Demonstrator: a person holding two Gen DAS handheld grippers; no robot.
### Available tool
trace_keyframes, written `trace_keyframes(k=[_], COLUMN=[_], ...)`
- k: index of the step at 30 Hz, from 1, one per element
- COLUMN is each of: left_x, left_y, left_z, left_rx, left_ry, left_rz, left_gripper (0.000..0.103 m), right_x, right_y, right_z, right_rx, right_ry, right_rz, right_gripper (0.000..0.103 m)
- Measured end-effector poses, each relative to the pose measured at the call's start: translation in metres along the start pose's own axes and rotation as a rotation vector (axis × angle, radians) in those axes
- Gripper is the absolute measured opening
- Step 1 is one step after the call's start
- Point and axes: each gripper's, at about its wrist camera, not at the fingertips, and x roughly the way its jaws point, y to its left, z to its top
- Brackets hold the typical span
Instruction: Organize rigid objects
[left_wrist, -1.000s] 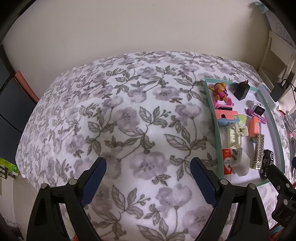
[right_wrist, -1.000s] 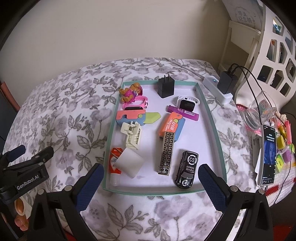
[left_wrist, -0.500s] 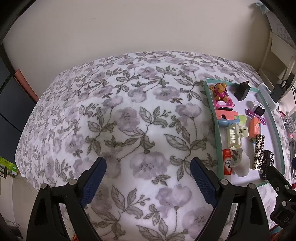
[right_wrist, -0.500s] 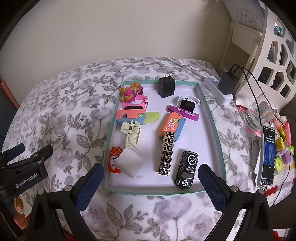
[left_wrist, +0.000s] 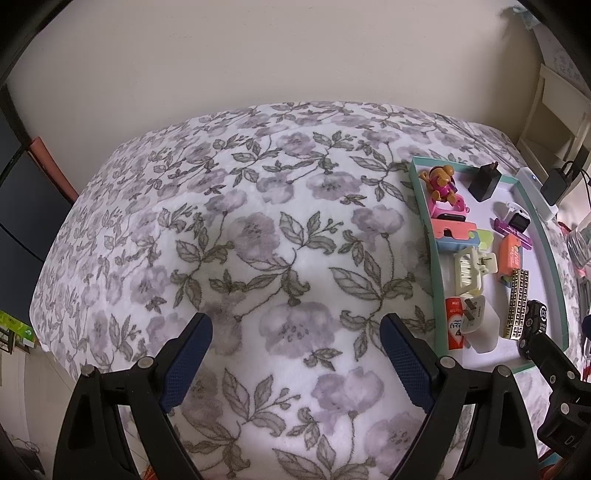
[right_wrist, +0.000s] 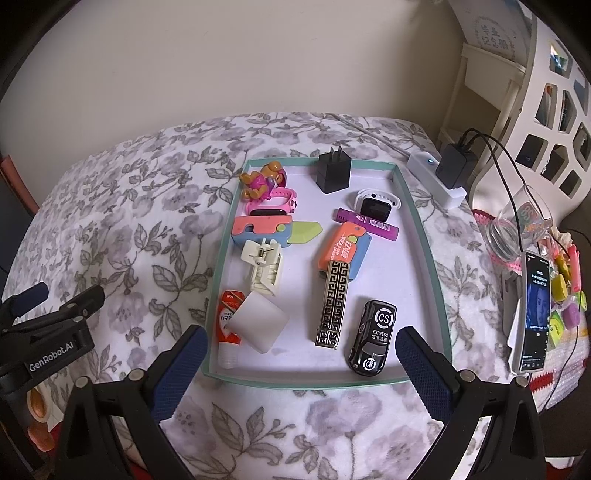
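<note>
Lay spread beneath and ahead: a floral blanket (right_wrist: 122, 236) in grey and lilac. Sat far right against the wall: a white power strip (right_wrist: 436, 177) with a black charger (right_wrist: 455, 164) plugged in. Stood nearer on the right: a glass cup (right_wrist: 517, 225), then a lit phone (right_wrist: 532, 314), beside bright small erasers (right_wrist: 565, 295).

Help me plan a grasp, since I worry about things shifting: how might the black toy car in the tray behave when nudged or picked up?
The black toy car looks like hard, glossy plastic, so probably stiff and somewhat slippery between pads. If its wheels turn, it would likely roll along its length on the tray's smooth floor when pushed from behind. Gripping across its sides seems safer.
</note>
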Motion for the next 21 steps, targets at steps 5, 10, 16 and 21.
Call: trace_keyframes(k=[5,10,16,21], left_x=[0.0015,0.0023,0.0026,0.0032], left_y=[0.0019,0.0034,0.0015,0.0004], left_z=[-0.0001,-0.0001,0.0003,0.0007], left_rx=[-0.013,-0.016,-0.017,-0.02], left_ry=[0.009,0.014,0.016,0.019], left_rz=[0.005,0.004,0.001,0.003], left_gripper=[0.092,0.092,0.092,0.092], right_x=[0.0007,0.0006,0.0007,0.0016], right_y=[-0.0005,0.0,0.0005,-0.0001], right_z=[-0.0005,0.0001,0.0003,-0.0005], right_rx=[-0.003,-0.003,-0.003,-0.006], right_ry=[0.001,0.001,0.002,0.003], right_rz=[0.0,-0.001,-0.001,-0.001], right_gripper=[0.103,0.103,0.103,0.103])
